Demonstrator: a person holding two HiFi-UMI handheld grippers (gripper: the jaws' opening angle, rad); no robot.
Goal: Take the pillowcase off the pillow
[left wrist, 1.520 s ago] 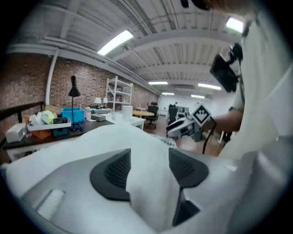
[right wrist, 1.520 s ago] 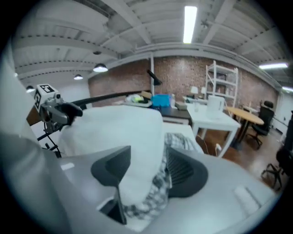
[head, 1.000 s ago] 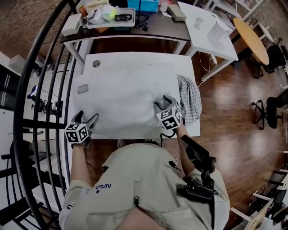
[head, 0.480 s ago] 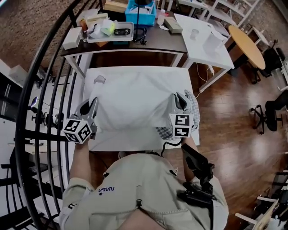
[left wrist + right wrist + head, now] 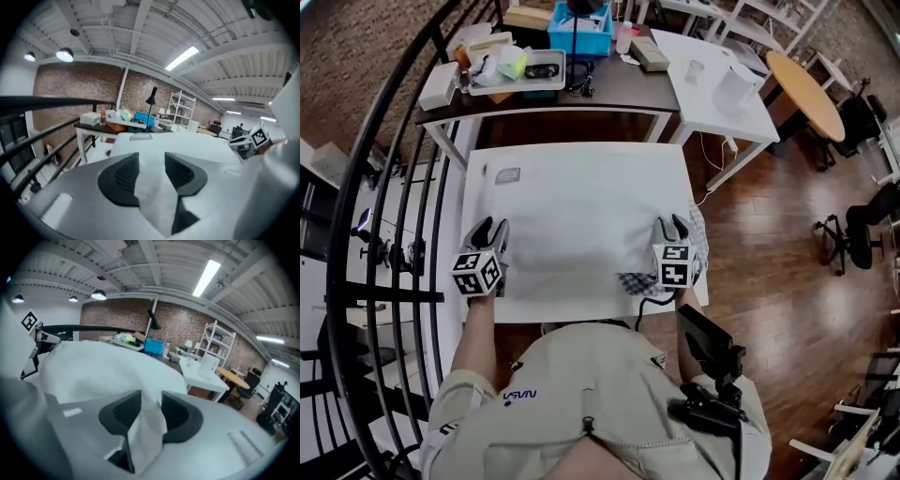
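The white pillowcase (image 5: 581,216), its pillow apparently inside, lies spread across the white counter (image 5: 480,159) in front of the person. It is held at both near corners, by the left gripper (image 5: 490,227) at 8 o'clock and the right gripper (image 5: 670,223) at 4 o'clock. Each is clamped on a fold of white cloth standing up between its pads.

A second ago both grippers sat wide and empty at the near edge. They have since bitten down, and in the last half-second the jaws have been easing wider, though cloth fills each gap and touches both pads. The hold looks freshly taken and the stripping barely begun, with the whole case left to pull clear.

A patch of checked fabric (image 5: 635,282) now peeks out just beside the right gripper, at 5 o'clock. Whether it is bare pillow or a separate cloth cannot be told. A small grey label (image 5: 508,175) shows on the white surface at 11 o'clock.

Beyond, at 12 o'clock, a dark counter (image 5: 609,84) carries a blue bin (image 5: 581,28) and a white tray (image 5: 511,67) of oddments. A black railing (image 5: 384,294) runs close along 9 o'clock and is the likeliest limit on a wide leftward pull.
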